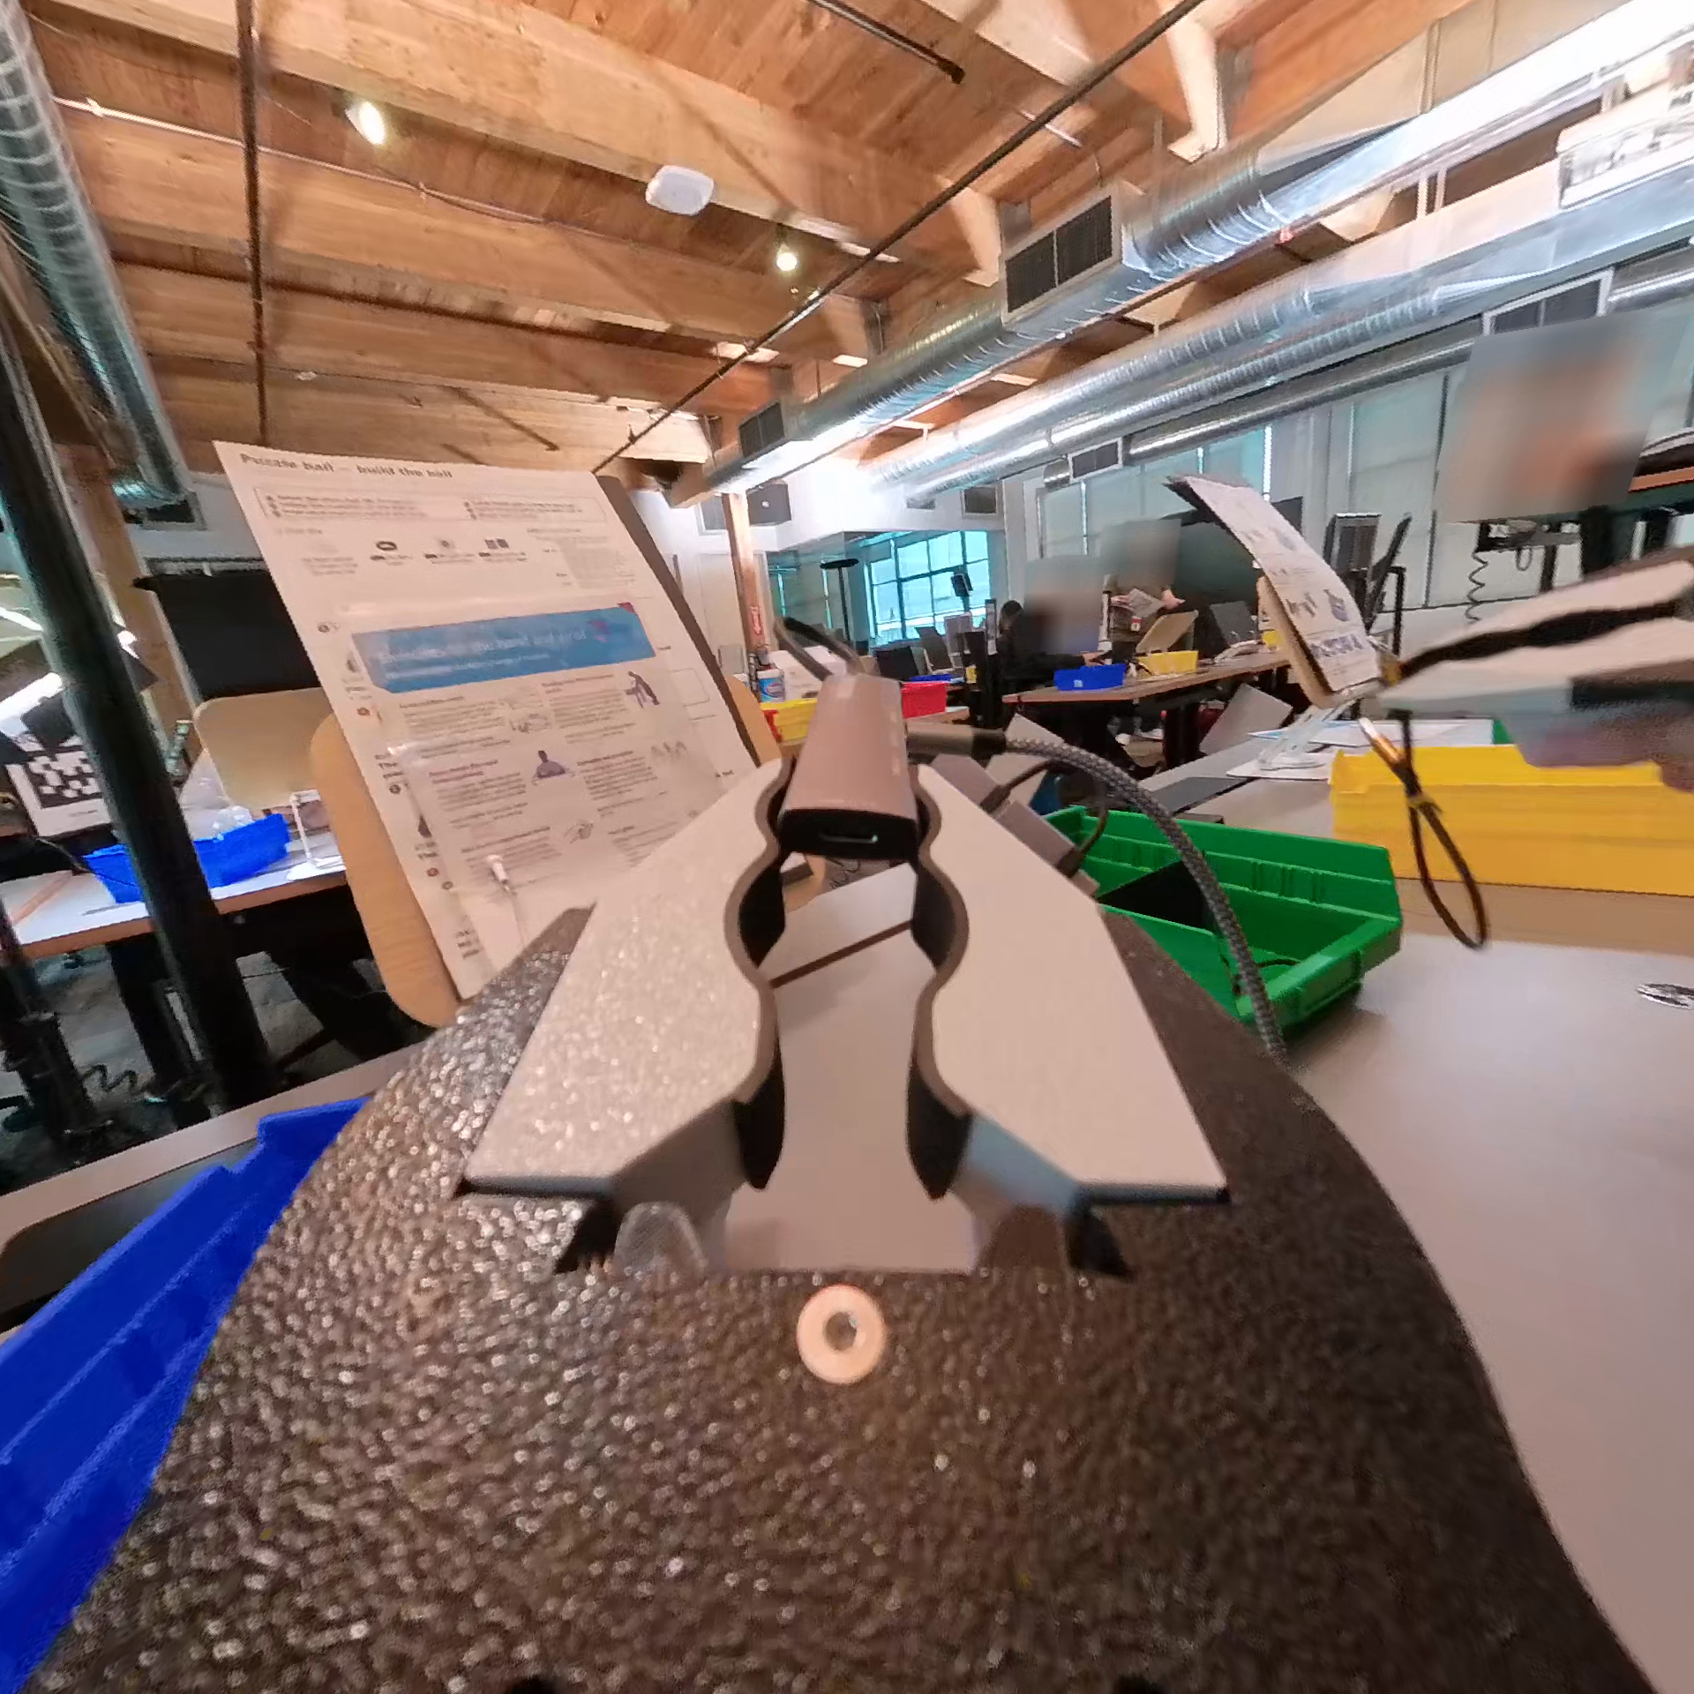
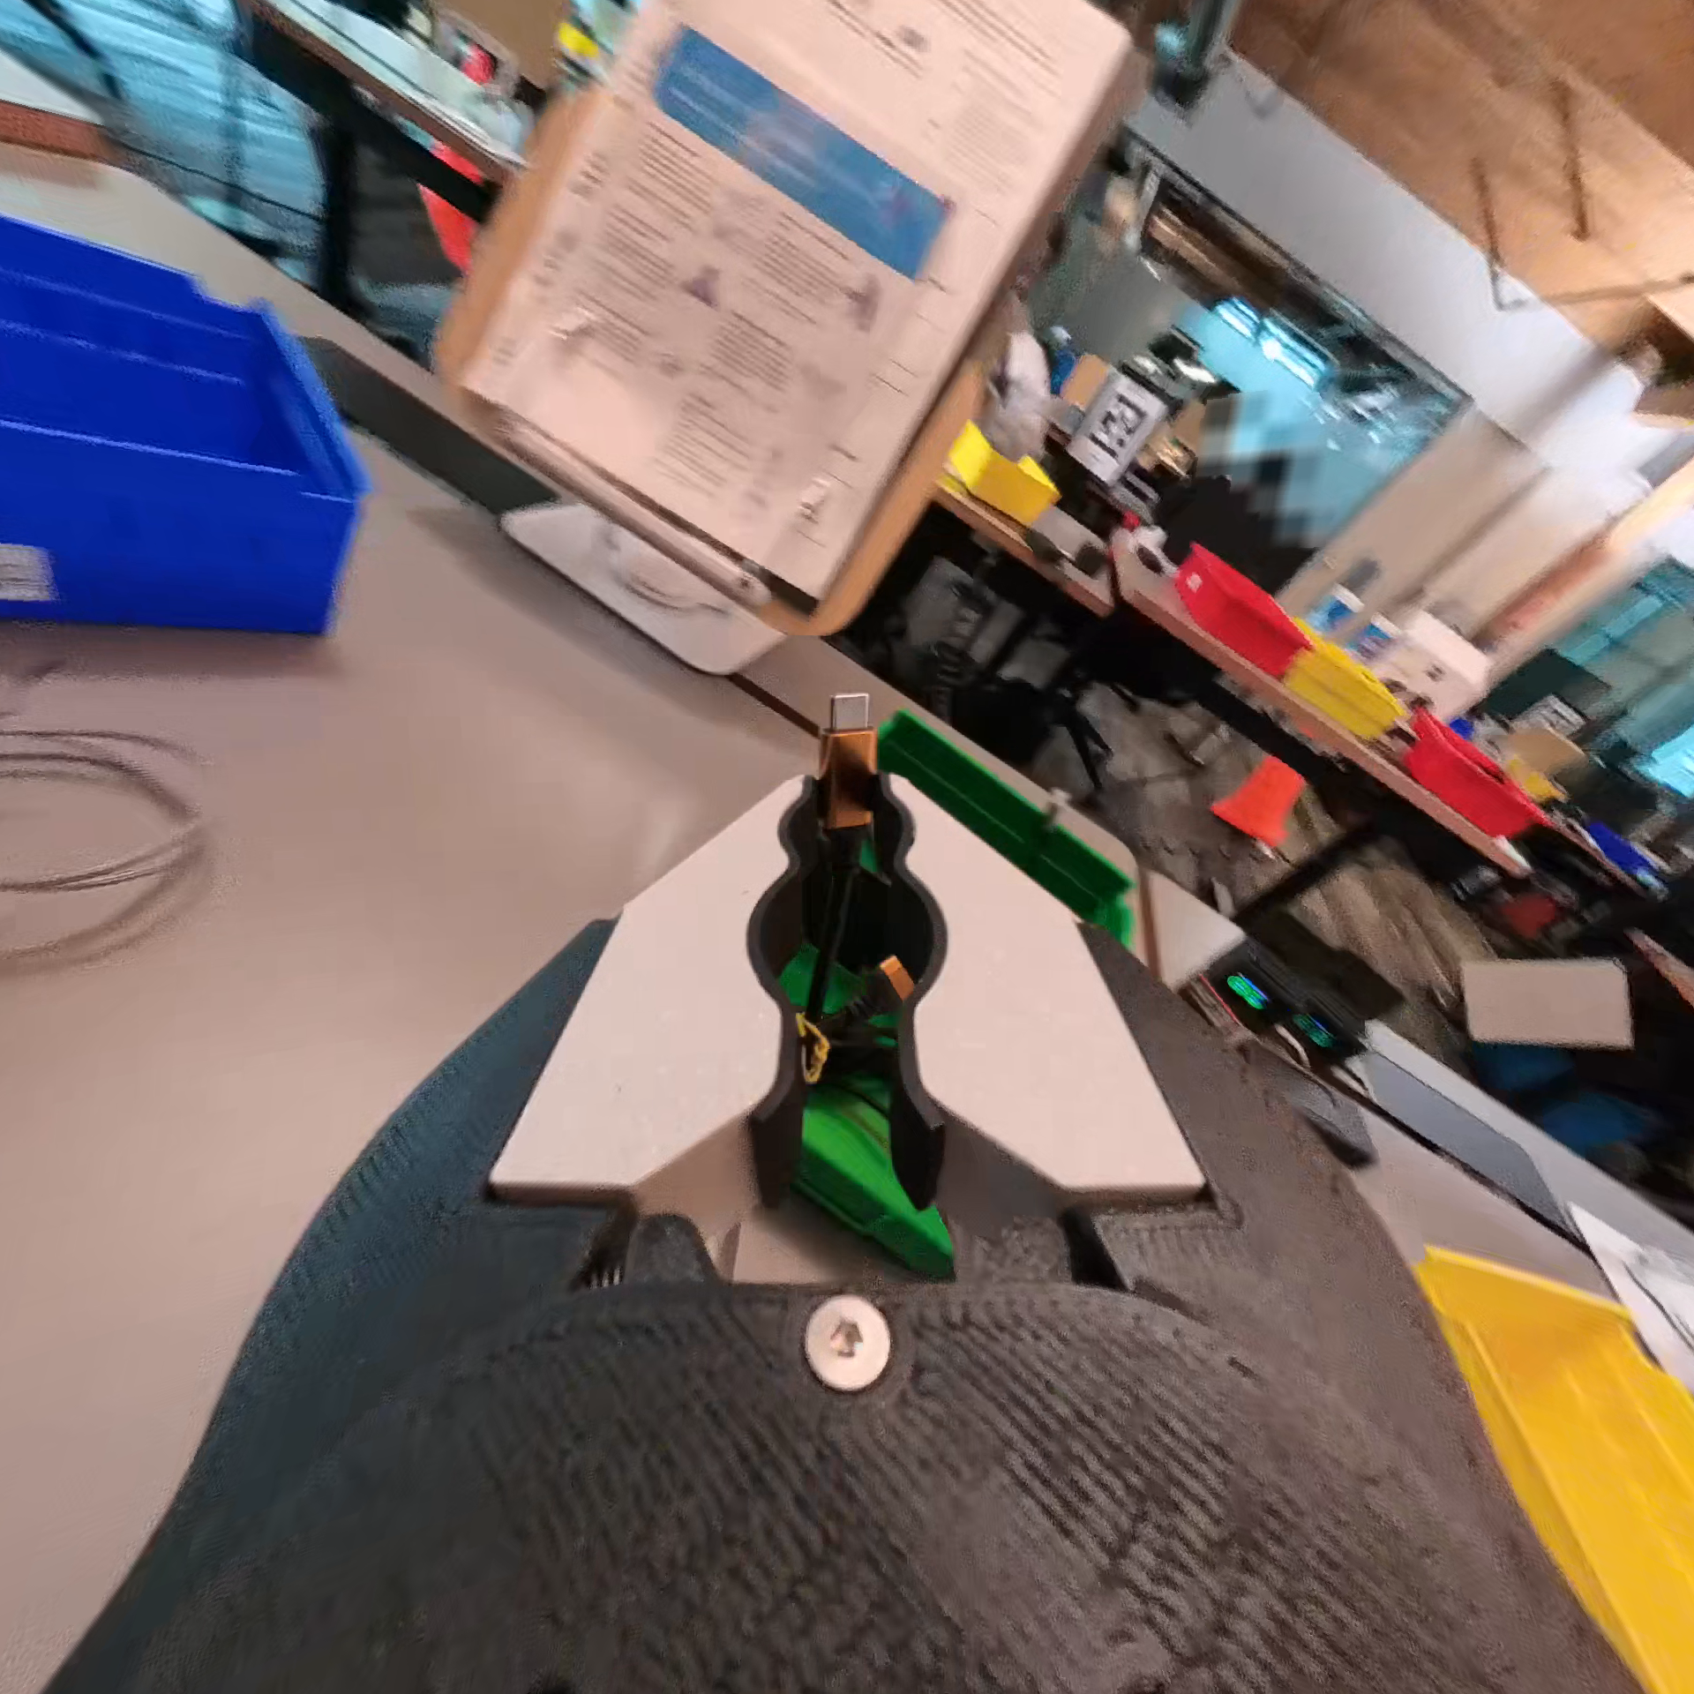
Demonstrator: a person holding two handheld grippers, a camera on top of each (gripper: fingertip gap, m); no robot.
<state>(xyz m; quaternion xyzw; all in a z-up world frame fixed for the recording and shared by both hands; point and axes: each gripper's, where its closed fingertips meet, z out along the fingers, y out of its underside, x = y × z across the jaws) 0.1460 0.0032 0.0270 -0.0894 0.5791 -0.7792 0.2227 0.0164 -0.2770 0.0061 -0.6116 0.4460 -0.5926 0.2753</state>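
Note:
My left gripper [image 1: 848,811] is shut on a grey metal hub [image 1: 852,770], held above the table with its small end port facing the camera. A braided grey cable [image 1: 1201,880] runs from the hub down past the green bin. My right gripper [image 2: 848,797] is shut on a copper-coloured cable plug [image 2: 848,775] whose silver tip points away from the camera. Its thin black cable [image 2: 830,962] hangs between the fingers, bundled with a yellow tie. In the left wrist view the right gripper [image 1: 1402,683] shows at the right edge with that black cable [image 1: 1430,834] dangling from it.
A green bin [image 1: 1283,917] sits on the grey table [image 1: 1512,1146] and also shows below my right gripper [image 2: 1008,816]. A blue bin [image 2: 165,458] is at left, a yellow bin [image 1: 1512,816] at right. A propped instruction sheet [image 1: 495,697] stands behind. A cable coil [image 2: 92,843] lies on the table. Tip to tip, the grippers are about 30 cm apart.

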